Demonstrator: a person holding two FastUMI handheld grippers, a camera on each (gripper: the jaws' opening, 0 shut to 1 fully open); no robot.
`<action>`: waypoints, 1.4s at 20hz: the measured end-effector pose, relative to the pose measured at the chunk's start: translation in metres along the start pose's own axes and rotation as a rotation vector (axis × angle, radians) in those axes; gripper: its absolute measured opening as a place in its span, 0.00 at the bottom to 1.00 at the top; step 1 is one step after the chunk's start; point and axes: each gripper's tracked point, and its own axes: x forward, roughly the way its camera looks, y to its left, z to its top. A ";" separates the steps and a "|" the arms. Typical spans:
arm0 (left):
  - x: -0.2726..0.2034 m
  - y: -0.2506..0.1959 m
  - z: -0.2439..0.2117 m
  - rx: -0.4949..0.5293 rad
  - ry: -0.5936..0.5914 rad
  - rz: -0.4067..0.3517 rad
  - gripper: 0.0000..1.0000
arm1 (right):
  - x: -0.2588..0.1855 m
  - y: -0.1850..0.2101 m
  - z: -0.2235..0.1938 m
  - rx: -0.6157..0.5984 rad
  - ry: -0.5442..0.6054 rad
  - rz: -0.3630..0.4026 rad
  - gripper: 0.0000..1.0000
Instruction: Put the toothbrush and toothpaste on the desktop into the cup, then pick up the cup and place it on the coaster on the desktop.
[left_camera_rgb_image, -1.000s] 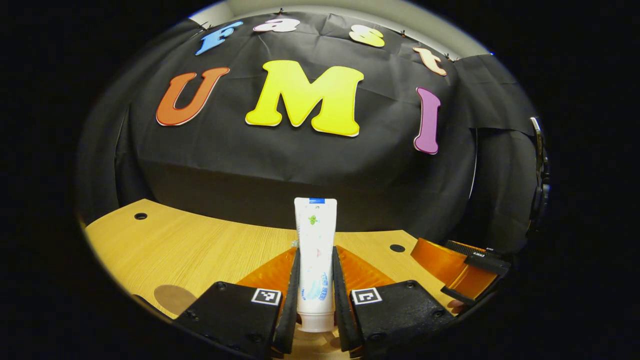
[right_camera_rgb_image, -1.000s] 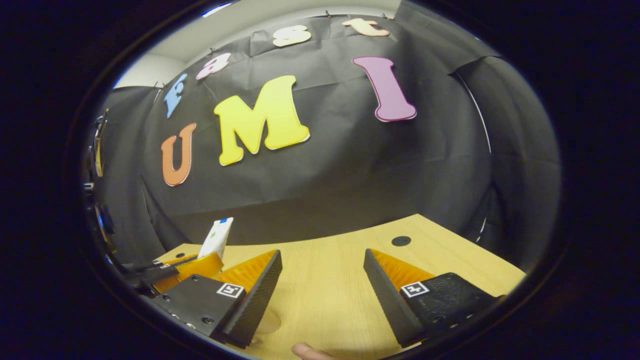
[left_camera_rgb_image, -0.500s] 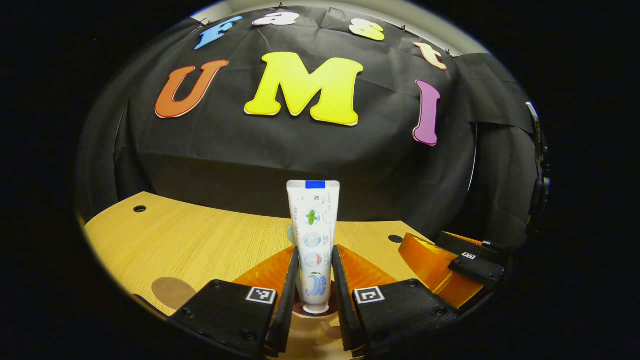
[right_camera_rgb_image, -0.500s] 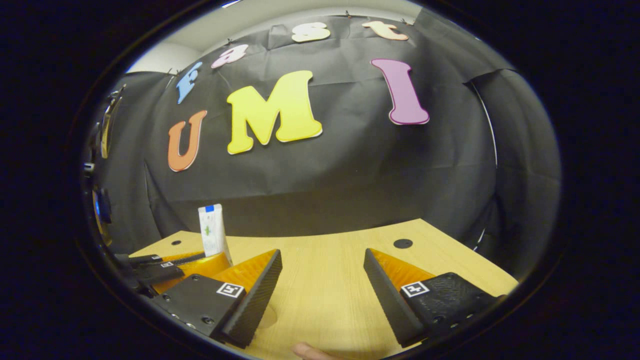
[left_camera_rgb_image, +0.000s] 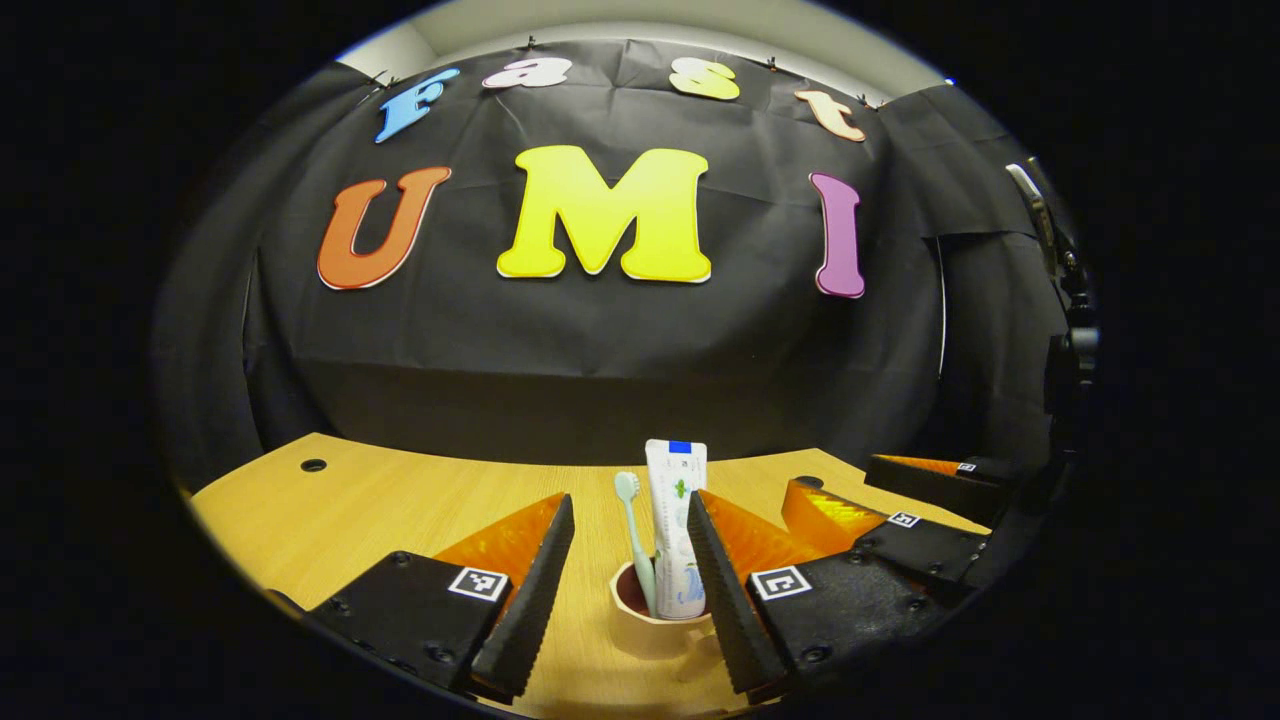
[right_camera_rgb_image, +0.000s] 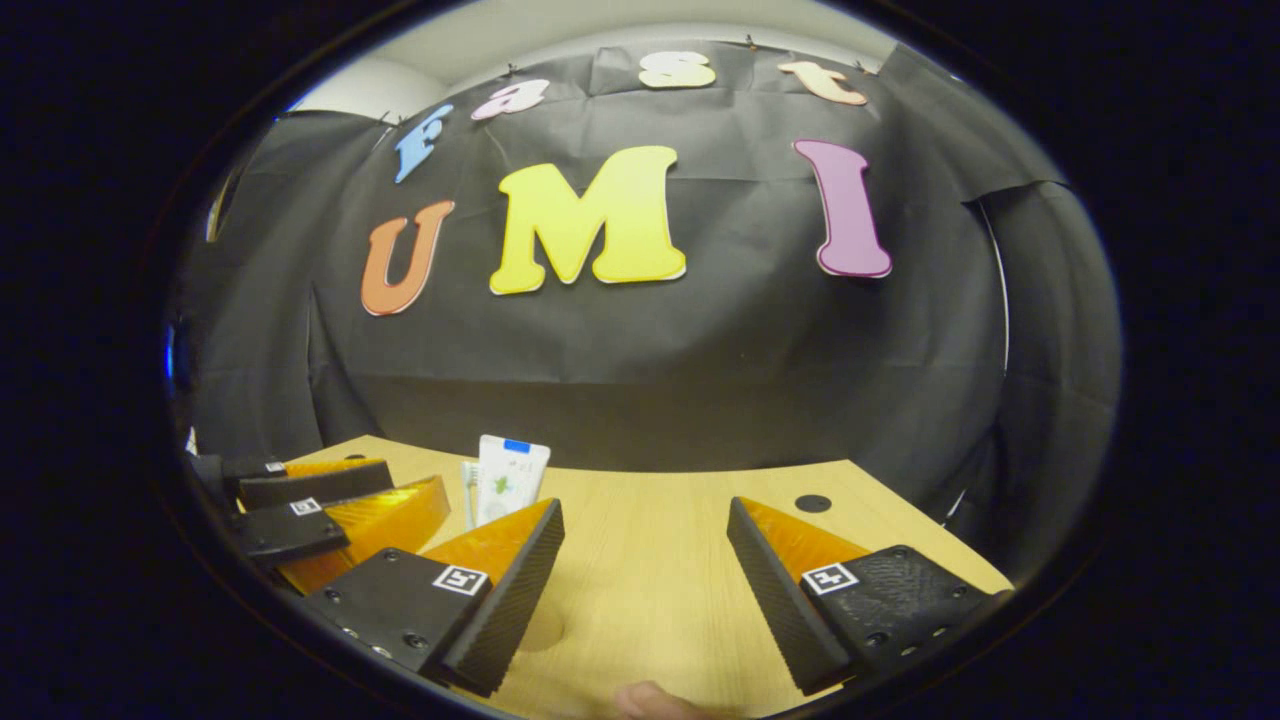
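In the left gripper view a beige cup (left_camera_rgb_image: 655, 628) stands on the wooden table (left_camera_rgb_image: 400, 510), a little ahead of my left gripper (left_camera_rgb_image: 628, 505) and in line with the gap between its fingers. A white toothpaste tube (left_camera_rgb_image: 677, 525) and a pale green toothbrush (left_camera_rgb_image: 630, 520) stand upright in it. The left gripper is open and touches neither. The right gripper view shows the toothpaste tube (right_camera_rgb_image: 505, 482) and the toothbrush (right_camera_rgb_image: 467, 490) behind its left finger. My right gripper (right_camera_rgb_image: 645, 510) hangs open over bare table with nothing between its fingers.
The other gripper (left_camera_rgb_image: 900, 505) sits just right of the cup in the left gripper view, and the left one (right_camera_rgb_image: 320, 500) appears at the left of the right gripper view. Round holes (left_camera_rgb_image: 313, 465) (right_camera_rgb_image: 812, 503) mark the table near its back edge. A fingertip (right_camera_rgb_image: 650, 700) shows at the bottom.
My left gripper has opened and let go of the toothpaste, which now stands in the cup beside the toothbrush. The gripper has drawn back. The right gripper stayed open and turned slightly.
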 end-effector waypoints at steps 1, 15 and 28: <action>-0.003 0.005 0.005 0.007 -0.013 0.008 0.75 | 0.000 0.005 0.001 0.010 0.005 0.007 0.97; -0.113 0.097 -0.002 0.056 -0.066 0.054 0.96 | -0.028 0.069 -0.012 -0.047 0.152 -0.031 0.98; -0.191 0.149 -0.030 0.039 -0.013 0.127 0.96 | -0.001 0.098 -0.091 -0.141 0.743 -0.010 0.96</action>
